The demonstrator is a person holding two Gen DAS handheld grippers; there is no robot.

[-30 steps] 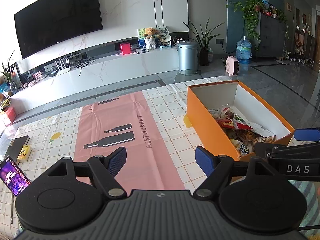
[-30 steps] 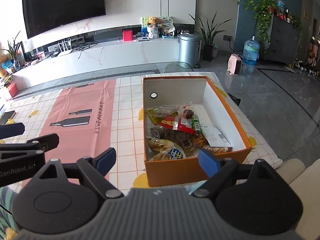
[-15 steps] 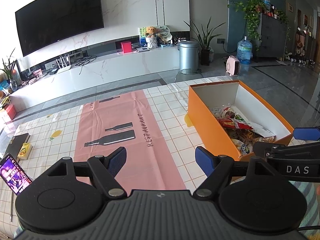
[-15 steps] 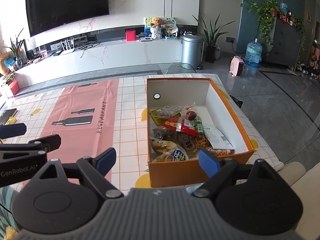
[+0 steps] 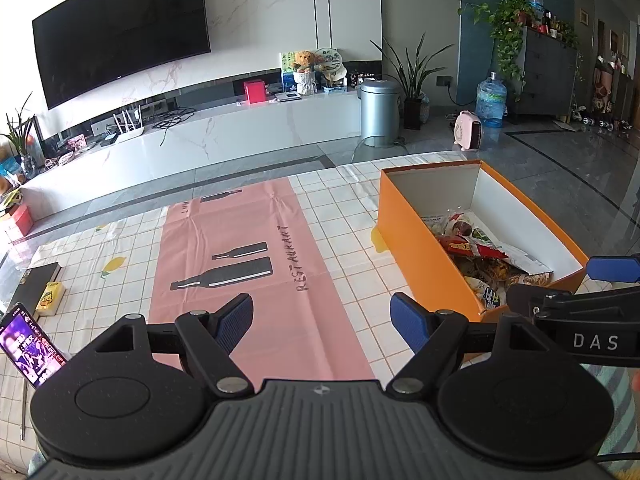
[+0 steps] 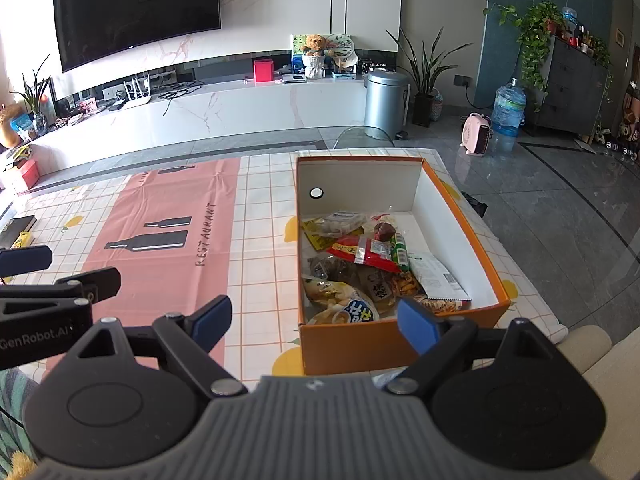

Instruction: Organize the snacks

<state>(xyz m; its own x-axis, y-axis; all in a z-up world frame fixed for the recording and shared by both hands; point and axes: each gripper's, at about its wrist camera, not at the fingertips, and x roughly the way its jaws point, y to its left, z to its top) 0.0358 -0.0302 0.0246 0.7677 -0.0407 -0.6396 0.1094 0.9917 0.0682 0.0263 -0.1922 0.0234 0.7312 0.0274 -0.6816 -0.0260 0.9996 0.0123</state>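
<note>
- While both tools hang above the near edge of the table [image 5: 340,184], the left gripper [image 5: 322,320] is spread wide with nothing between its blue pads, over the pink mat [image 5: 256,264].
- The right gripper [image 6: 312,320] is likewise wide apart and holds nothing, poised just before the near wall of the orange box [image 6: 472,240].
- The snacks [image 6: 360,264] lie heaped inside the box, toward its near half: a red packet [image 6: 368,250], a white sachet [image 6: 436,274] and a blue-and-white bag [image 6: 356,310] among them.
- The box sits on the checked tablecloth [image 6: 264,216], to the right of the mat.
- A lit phone [image 5: 30,346] leans at the table's left edge, near a small yellow pack [image 5: 50,298].
- A television [image 5: 120,32] hangs on the far wall.
</note>
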